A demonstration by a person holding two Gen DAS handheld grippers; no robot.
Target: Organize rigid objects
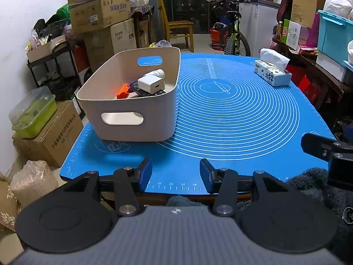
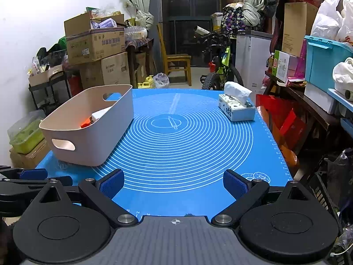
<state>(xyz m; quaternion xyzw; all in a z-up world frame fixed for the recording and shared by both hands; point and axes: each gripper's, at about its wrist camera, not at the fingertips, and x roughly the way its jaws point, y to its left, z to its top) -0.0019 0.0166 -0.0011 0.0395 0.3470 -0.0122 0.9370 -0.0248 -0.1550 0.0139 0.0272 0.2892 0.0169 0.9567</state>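
Observation:
A beige plastic basket (image 1: 132, 130) with handle slots stands on the left of the blue mat (image 1: 238, 119). Inside it lie a white charger cube (image 1: 151, 84), a small white bottle (image 1: 155, 73), an orange object (image 1: 123, 91) and a dark flat device (image 1: 143, 91). The basket also shows in the right wrist view (image 2: 88, 145), with the orange object (image 2: 86, 123) visible inside. My left gripper (image 1: 175, 176) is open and empty at the mat's near edge. My right gripper (image 2: 173, 184) is open and empty over the near edge.
A tissue box (image 1: 272, 71) sits at the mat's far right; it shows in the right wrist view (image 2: 237, 108) too. Cardboard boxes (image 1: 99, 6), a green container (image 1: 33, 112), a chair (image 1: 178, 31) and a bicycle (image 1: 231, 35) surround the table.

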